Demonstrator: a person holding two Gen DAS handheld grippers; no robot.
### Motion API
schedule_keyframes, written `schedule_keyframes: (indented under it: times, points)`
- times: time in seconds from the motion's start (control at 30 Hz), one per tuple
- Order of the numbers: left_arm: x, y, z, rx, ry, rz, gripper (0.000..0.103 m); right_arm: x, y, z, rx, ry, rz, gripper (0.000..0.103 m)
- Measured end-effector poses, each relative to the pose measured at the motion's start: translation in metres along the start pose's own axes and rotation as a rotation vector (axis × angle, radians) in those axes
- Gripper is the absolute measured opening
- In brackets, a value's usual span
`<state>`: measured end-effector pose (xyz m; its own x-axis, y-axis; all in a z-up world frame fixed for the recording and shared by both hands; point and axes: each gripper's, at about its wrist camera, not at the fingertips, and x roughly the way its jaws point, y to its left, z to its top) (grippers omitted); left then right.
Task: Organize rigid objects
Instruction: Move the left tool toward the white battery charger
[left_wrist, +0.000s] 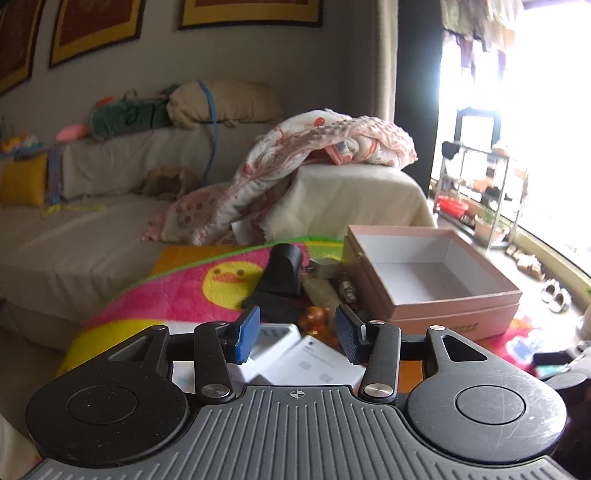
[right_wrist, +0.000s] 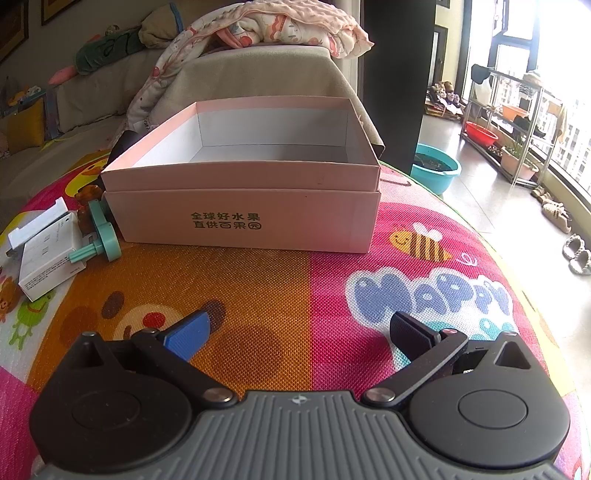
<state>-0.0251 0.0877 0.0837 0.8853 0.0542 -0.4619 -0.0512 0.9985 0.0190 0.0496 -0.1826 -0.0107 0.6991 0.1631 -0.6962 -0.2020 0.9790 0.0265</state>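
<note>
We see a pink cardboard box (right_wrist: 243, 206) w/ green Chinese print on its front, sitting lidless on a bright cartoon play mat (right_wrist: 288, 280) that covers the surface. Its white inside looks bare in both views; nothing shows in it. The upper pink section seems to sit nested in a slightly wider lower section.

From the right wrist view, our right gripper (right_wrist: 297, 334) hovers low over the mat, in front of the box and apart from it. Its fingers (right_wrist: 190, 336) are spread wide w/ nothing between them.

Left of the box lies a small heap of rigid items: a white carton (right_wrist: 48, 258) w/ small print, a teal plastic piece (right_wrist: 101, 236) w/ round discs touching the carton and just beside the box's front left corner, plus an amber-brown object (right_wrist: 88, 194) behind it.

From the left wrist view, our left gripper (left_wrist: 297, 332) is above that heap, fingers (left_wrist: 247, 330) parted about halfway, holding nothing. Below them we see the white carton (left_wrist: 314, 360), orange-amber pieces (left_wrist: 314, 317), a black object (left_wrist: 282, 275) standing upright, and a pale bar (left_wrist: 325, 291), all left of the pink box (left_wrist: 436, 295). Some small items by the box wall are too blurred to name.

Behind the mat: a sofa (left_wrist: 92, 229) w/ a pink-print blanket (left_wrist: 314, 155).
</note>
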Motion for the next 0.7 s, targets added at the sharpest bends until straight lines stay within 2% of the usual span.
schedule_keyframes:
  times: [0.07,0.17,0.4,0.5,0.6,0.7]
  points:
    - [0.011,0.006,0.000,0.057,0.048,-0.011,0.050,-0.001,-0.001,0.000,0.001,-0.002,0.003,0.103]
    - [0.026,0.023,-0.004,0.072,0.091,-0.025,0.050,-0.002,-0.002,-0.002,0.000,-0.005,0.005,0.103]
    - [0.062,0.049,-0.017,0.250,0.218,-0.107,0.050,-0.003,-0.002,-0.002,-0.002,-0.009,0.005,0.103]
    - [0.054,0.048,-0.022,0.282,0.206,-0.125,0.050,-0.003,-0.001,-0.002,-0.002,-0.010,0.004,0.103]
    - [0.051,0.042,-0.025,0.267,0.197,-0.161,0.050,-0.003,-0.001,-0.002,-0.002,-0.011,0.003,0.103]
    - [0.054,0.034,-0.028,0.247,0.197,-0.235,0.050,-0.003,-0.001,-0.002,-0.002,-0.011,0.002,0.103]
